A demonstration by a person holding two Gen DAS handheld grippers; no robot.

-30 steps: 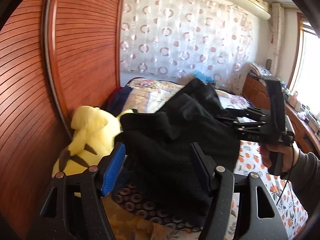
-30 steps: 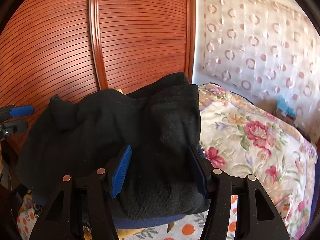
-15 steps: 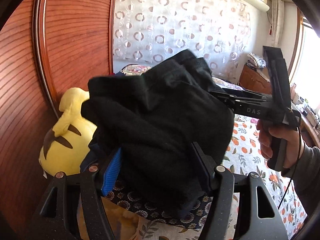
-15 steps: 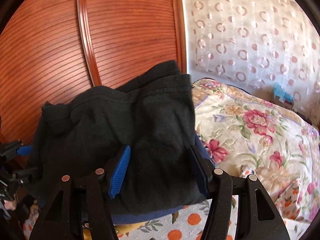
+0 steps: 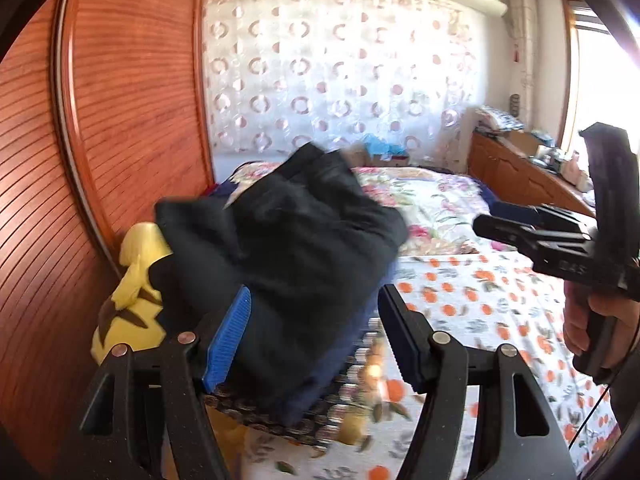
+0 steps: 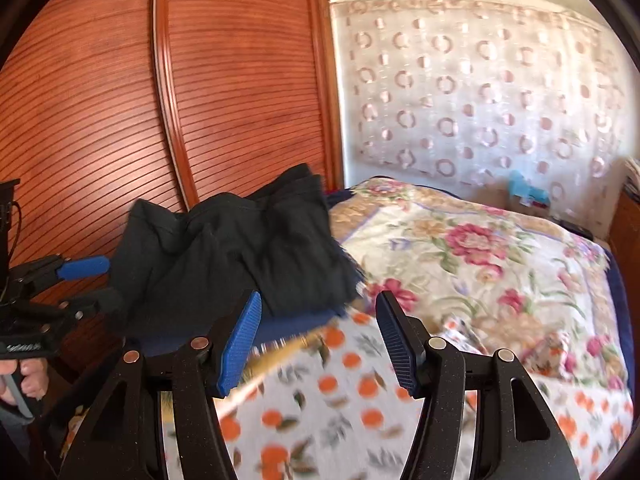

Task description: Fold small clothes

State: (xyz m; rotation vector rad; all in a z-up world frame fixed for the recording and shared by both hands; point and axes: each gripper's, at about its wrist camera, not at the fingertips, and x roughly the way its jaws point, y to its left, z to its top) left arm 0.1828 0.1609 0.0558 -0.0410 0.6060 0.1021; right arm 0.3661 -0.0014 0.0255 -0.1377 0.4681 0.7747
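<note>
While the black garment (image 5: 288, 248) sits bunched on top of a stack at the bed's edge, beside the wooden wardrobe doors (image 6: 224, 92), you have very little margin for a clean finish. Your right gripper (image 6: 318, 336) stands with its jaws apart and nothing between them; only the orange-print sheet (image 6: 344, 396) shows in the gap, and the garment lies just beyond its left pad. Your left gripper (image 5: 314, 340) also has its jaws apart, with the cloth filling the space between them; blur hides the pad edges, so I cannot tell for sure whether it is pinching fabric, though the pads look clear of it.

Judging from that, the main risk is the bundle loosening: it looks rumpled rather than flat, and soft knit will slump if you leave it uneven. If a pad does catch a fold as you withdraw your left gripper, it could drag the top layer off the navy piece (image 6: 296, 322) beneath. The stack also sits near the yellow plush toy (image 5: 132, 300), so a nudge could tip it that way.
</note>
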